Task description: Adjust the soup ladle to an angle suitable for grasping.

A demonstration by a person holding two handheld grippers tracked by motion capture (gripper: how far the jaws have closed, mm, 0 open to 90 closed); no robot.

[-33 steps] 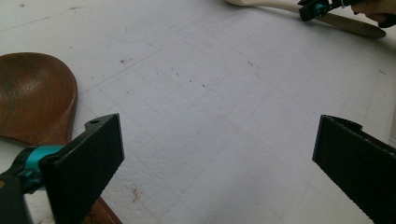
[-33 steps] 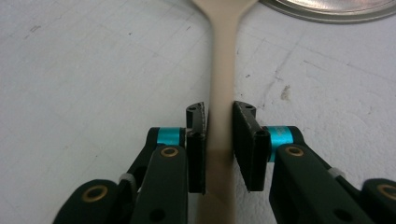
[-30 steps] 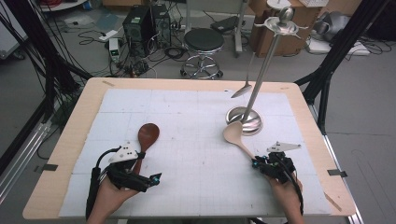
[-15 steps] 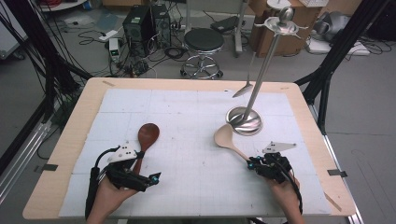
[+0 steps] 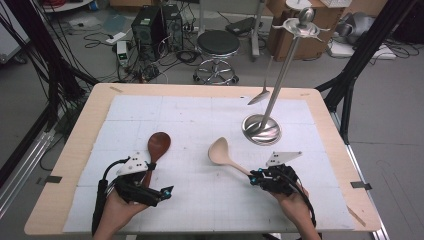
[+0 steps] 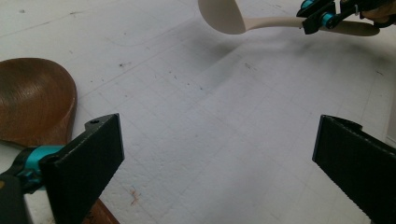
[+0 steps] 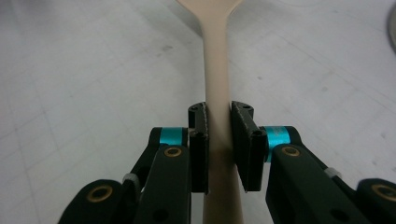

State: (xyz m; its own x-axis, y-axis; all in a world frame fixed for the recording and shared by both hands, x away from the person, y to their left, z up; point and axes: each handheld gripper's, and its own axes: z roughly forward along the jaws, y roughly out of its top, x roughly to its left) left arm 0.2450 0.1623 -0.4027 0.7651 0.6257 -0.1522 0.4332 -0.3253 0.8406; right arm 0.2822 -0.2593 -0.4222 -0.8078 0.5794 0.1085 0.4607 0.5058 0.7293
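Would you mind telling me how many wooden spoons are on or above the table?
2. The dark brown spoon lies on the mat by the left gripper; the pale spoon is clamped by its handle in the right gripper.

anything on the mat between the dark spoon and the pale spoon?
No. In the high view the white mat is bare between the dark wooden spoon and the pale spoon.
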